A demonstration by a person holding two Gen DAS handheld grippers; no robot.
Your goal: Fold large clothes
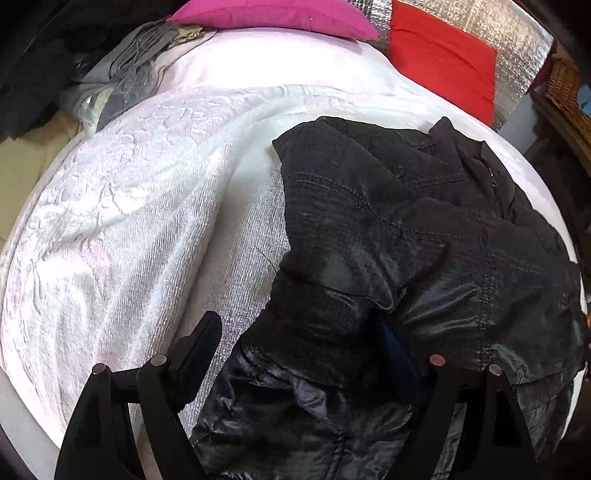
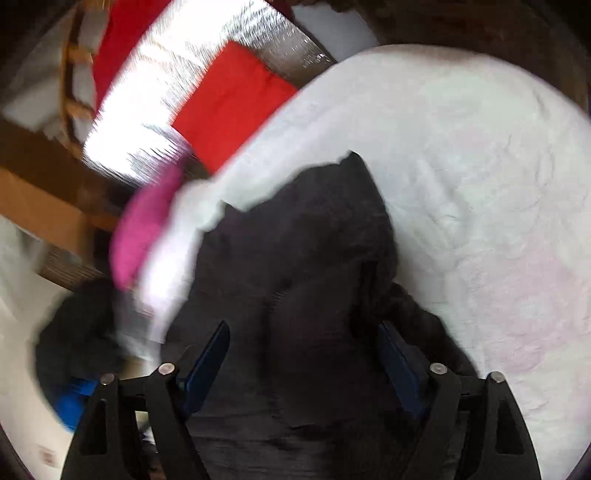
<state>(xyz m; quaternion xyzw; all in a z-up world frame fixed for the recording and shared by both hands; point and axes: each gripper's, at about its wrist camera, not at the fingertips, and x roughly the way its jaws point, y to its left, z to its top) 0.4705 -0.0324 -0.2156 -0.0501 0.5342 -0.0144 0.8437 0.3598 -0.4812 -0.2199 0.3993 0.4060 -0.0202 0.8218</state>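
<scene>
In the left wrist view a white textured blanket (image 1: 122, 229) fills the nine o'clock side of the bed. A pink cushion (image 1: 280, 16) sits at twelve o'clock and a red cushion (image 1: 443, 62) at one o'clock against a silver quilted panel (image 1: 517, 40). The black jacket (image 1: 388, 240) lies crumpled from centre toward four o'clock, shiny, stitched in a grid, with a zip near two o'clock. The left gripper (image 1: 306, 354) stands wide open at six o'clock, jacket cloth between its fingers, not pinched. In the blurred right wrist view the jacket (image 2: 295, 277) runs from centre to six o'clock; the right gripper (image 2: 303, 358) is open too, with dark cloth lying between its blue pads (image 2: 207, 365).
</scene>
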